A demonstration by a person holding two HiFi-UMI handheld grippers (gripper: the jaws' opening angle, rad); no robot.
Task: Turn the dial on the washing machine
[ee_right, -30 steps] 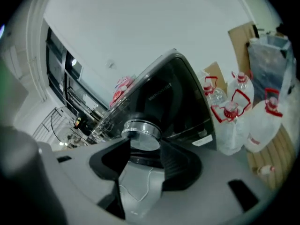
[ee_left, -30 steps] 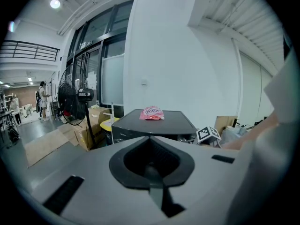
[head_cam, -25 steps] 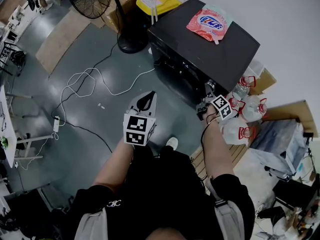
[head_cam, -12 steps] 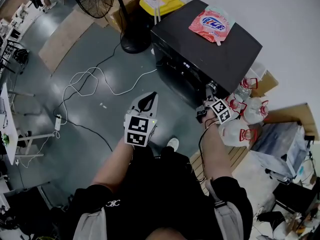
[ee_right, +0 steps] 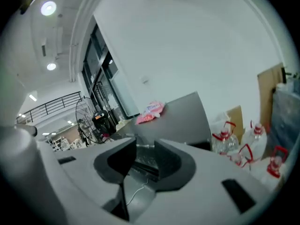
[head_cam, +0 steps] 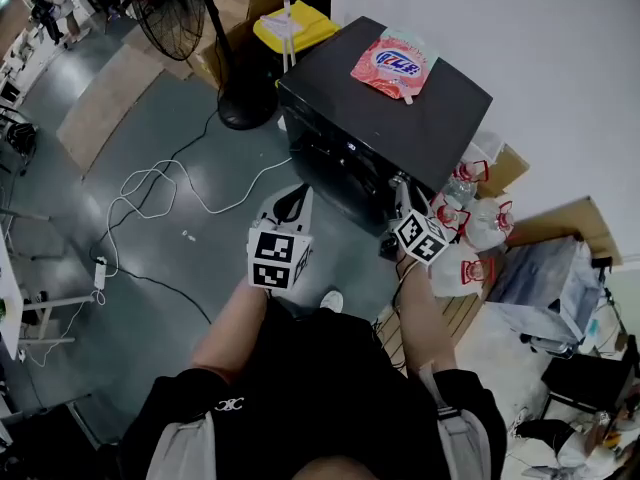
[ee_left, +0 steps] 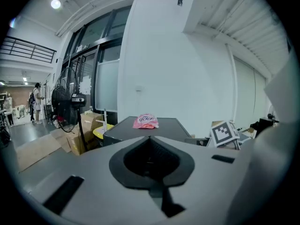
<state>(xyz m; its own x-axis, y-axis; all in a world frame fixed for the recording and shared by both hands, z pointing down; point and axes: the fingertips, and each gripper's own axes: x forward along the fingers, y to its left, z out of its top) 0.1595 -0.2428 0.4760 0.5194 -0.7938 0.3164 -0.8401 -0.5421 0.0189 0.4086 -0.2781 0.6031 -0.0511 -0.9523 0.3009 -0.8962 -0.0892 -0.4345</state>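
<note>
Head view and both gripper views of a person standing before a black washing machine (head_cam: 400,118). The left gripper (head_cam: 297,190) hangs over the grey floor (head_cam: 120,108), short of the machine's front and to the left of the right gripper. Its jaws are pressed together with nothing between them, as the left gripper view confirms (ee_left: 150,138). The machine (ee_left: 164,128) lies beyond its tips in that view. The right gripper (head_cam: 404,200) is held at the near right corner of the machine, its tips pointing at the right end of the front panel (head_cam: 340,153). Its jaws have just been closing but stand apart with a clear gap in the right gripper view (ee_right: 144,146). No object sits between them; only the machine's upper front edge (ee_right: 183,116) and the floor show through the gap. The dial belongs to the front panel just ahead of the right gripper, but it is too small and too dark to be picked out with certainty. A pink pouch (head_cam: 388,63) lies on the machine's lid, well beyond both grippers. Water jugs (head_cam: 470,218) with red handles stand just to the right of the right gripper. A fan (head_cam: 175,18) and a loose white cable (head_cam: 150,183) lie far to the left of the left gripper.
</note>
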